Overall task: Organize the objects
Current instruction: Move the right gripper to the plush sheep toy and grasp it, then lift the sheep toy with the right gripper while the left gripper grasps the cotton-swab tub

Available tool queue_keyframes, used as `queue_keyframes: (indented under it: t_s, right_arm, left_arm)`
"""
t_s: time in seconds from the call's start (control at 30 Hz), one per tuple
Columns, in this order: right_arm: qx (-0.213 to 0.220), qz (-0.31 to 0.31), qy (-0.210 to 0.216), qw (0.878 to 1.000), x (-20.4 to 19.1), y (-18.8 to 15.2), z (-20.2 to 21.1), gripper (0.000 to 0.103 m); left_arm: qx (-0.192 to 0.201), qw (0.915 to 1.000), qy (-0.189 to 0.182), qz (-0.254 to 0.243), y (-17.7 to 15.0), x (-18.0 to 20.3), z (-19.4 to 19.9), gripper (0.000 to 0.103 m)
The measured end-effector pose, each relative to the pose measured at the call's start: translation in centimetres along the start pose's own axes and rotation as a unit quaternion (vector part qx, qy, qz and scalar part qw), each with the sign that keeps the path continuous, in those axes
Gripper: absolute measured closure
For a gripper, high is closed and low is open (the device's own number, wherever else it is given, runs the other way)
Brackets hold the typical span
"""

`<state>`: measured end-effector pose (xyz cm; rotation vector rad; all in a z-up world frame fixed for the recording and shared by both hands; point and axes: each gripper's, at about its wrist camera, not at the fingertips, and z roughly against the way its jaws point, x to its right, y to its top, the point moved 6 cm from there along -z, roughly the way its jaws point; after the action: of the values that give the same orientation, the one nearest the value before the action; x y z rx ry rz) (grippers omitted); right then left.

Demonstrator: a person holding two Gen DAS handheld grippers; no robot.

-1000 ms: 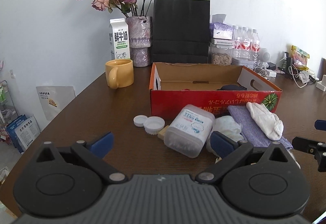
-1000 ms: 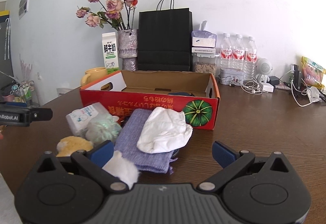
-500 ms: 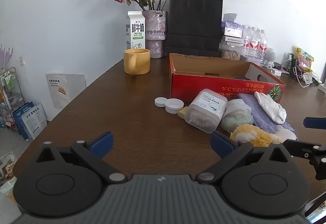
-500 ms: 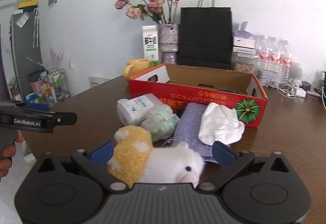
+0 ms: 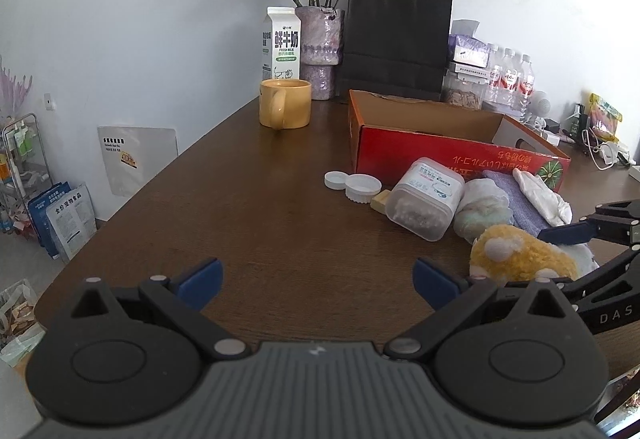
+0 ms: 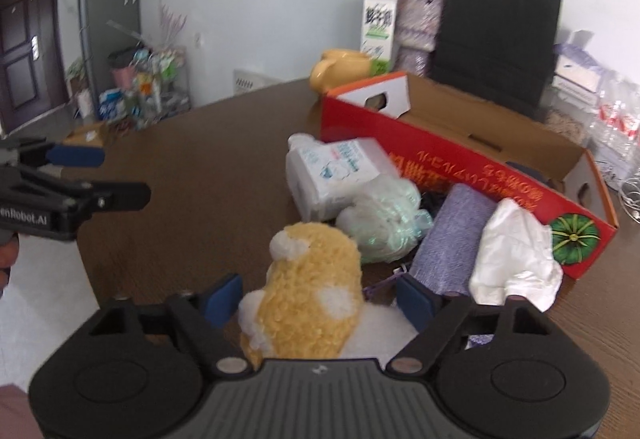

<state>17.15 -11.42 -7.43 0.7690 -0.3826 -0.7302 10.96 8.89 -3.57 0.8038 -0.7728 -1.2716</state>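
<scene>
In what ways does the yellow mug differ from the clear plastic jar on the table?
The yellow mug stands upright, while the clear plastic jar lies on its side. The mug is opaque with a handle; the jar is see-through, has a printed label and no handle. The mug stands alone near the milk carton; the jar lies in front of the red box, against a pale bundle. Both rest on the brown table.
</scene>
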Motion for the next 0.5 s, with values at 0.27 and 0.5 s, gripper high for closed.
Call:
queue_keyframes:
  t_s: [0.27,0.5]
  right_arm:
    - [-0.044,0.04,0.027,0.998,-0.5,-0.9,-1.3,0.03]
    - [-0.026,0.029,0.03,0.999,-0.8,-1.1,-0.2,0.043]
  left_arm:
    - [-0.008,0.9999,-0.002,0.007,-0.4,-0.3,-0.6,0.0]
    - [-0.007,1.0,-0.003,0.006,-0.2,-0.4,-0.7,0.0]
